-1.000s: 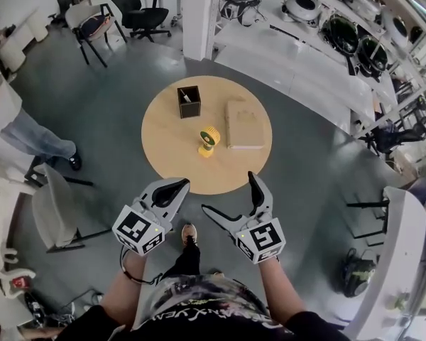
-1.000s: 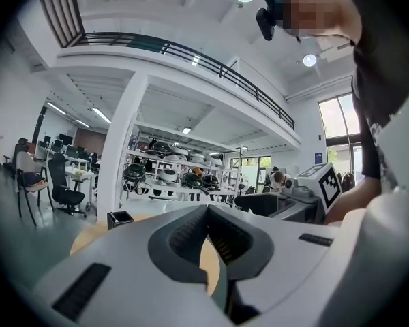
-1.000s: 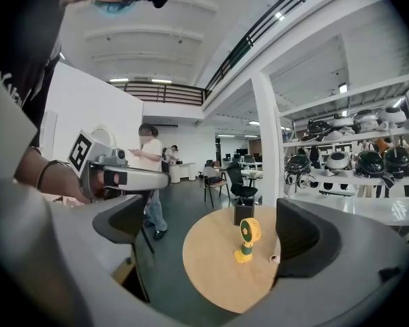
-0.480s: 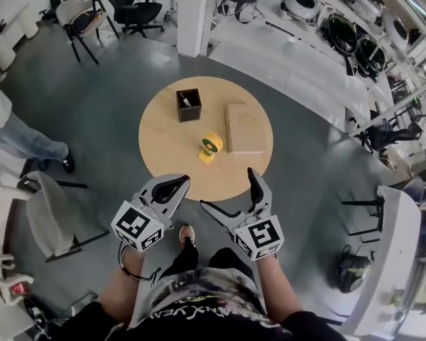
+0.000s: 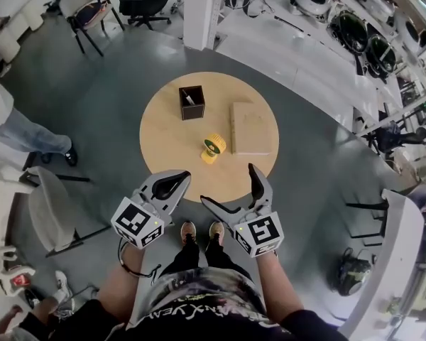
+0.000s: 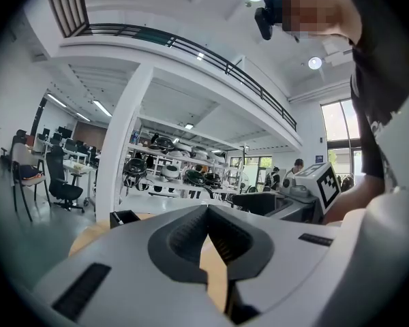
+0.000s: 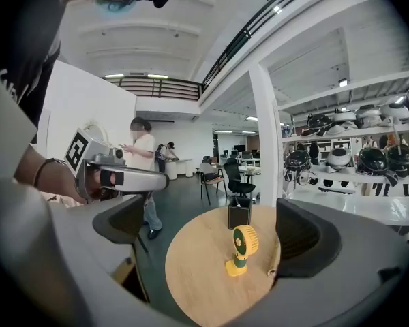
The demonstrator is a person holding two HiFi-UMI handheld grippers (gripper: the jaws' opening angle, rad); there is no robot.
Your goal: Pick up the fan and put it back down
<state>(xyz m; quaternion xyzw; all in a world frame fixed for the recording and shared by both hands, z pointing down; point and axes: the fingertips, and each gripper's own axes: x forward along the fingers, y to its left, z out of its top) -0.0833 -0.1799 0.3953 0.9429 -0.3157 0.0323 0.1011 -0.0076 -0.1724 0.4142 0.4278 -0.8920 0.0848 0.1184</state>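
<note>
Fan [image 5: 213, 148] location: upright on its yellow base on the round wooden table [image 5: 167, 144], ahead of both sets of fingers and well apart from them. Neither gripper touches it.

Left gripper [image 5: 176, 185]: you hold it low over the floor, short of the table's near edge. In the left gripper view its fingers [image 6: 184, 234] are pressed together at the tips with nothing caught between them. Only a sliver of tabletop shows through the notch below the meeting point. The fan lies ahead of these fingertips and off to their right.

Right gripper [image 5: 228, 185]: its jaws stand spread wide and empty. In the right gripper view the fan [image 7: 240, 249] appears framed in the gap between the two fingers [image 7: 303, 237], nearer the right-hand one. It stands out on the table beyond the fingertips, not within their reach. A green neck joins its round yellow head to the base.

Other items noted: a black open-topped box [image 5: 192, 101] stands past the fan, farther from your fingers. A flat pale wooden block [image 5: 250, 128] lies just beside the fan, on the side of your right finger. A person [image 5: 21, 130] stands on the floor, far out to the left of your left fingers.
</note>
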